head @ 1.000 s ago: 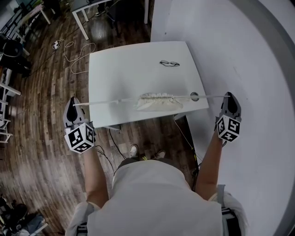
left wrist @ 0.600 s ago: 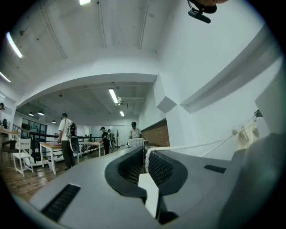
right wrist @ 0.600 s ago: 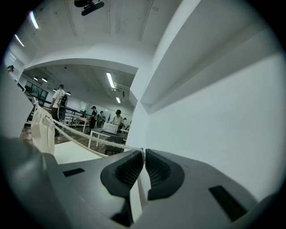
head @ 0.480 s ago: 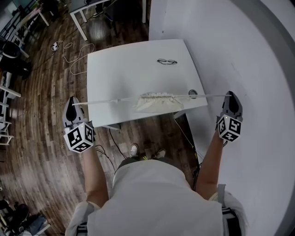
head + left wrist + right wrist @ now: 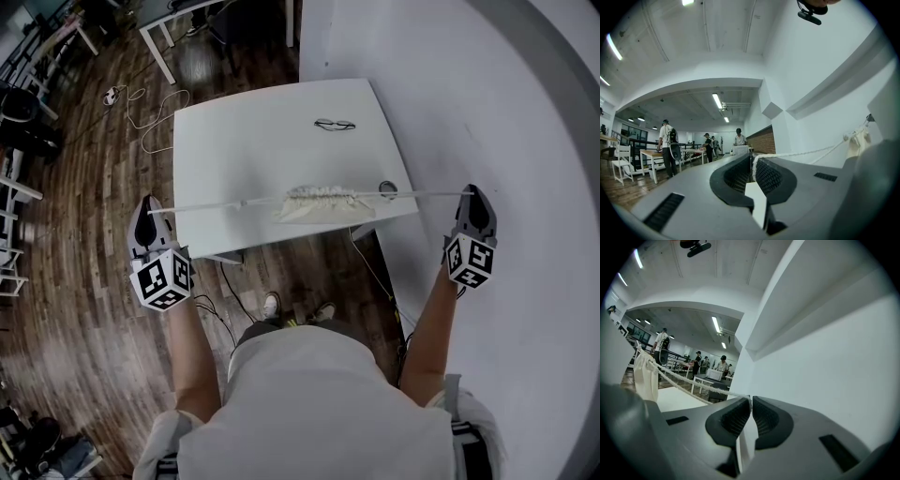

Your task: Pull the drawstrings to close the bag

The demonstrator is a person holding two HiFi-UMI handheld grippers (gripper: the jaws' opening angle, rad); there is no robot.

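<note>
Closing a drawstring bag, pulling stage. The bag [image 5: 323, 203] lies at the near edge of the desk [image 5: 253, 141], its mouth already puckered into tight gathers; whether it rests on the surface or hangs from the cords cannot be told. The left hand-held gripper [image 5: 147, 202] is closed, its ribbed pads pinching the end of the left drawstring [image 5: 216, 206]. The right hand-held gripper [image 5: 472, 191], likewise closed, clamps the right drawstring [image 5: 427, 195]. Both cords run taut in one nearly straight line through the bag's mouth, and the grippers stand well apart, each beyond a side edge of the desk. A pair of spectacles [image 5: 336, 125] lies farther back, clear of the work. The step in hand appears to be the end of the outward pull, with little slack left to take up. The next move probably calls for a short, even pull on both sides, so that the bag is not dragged sideways, before either cord is let go.
</note>
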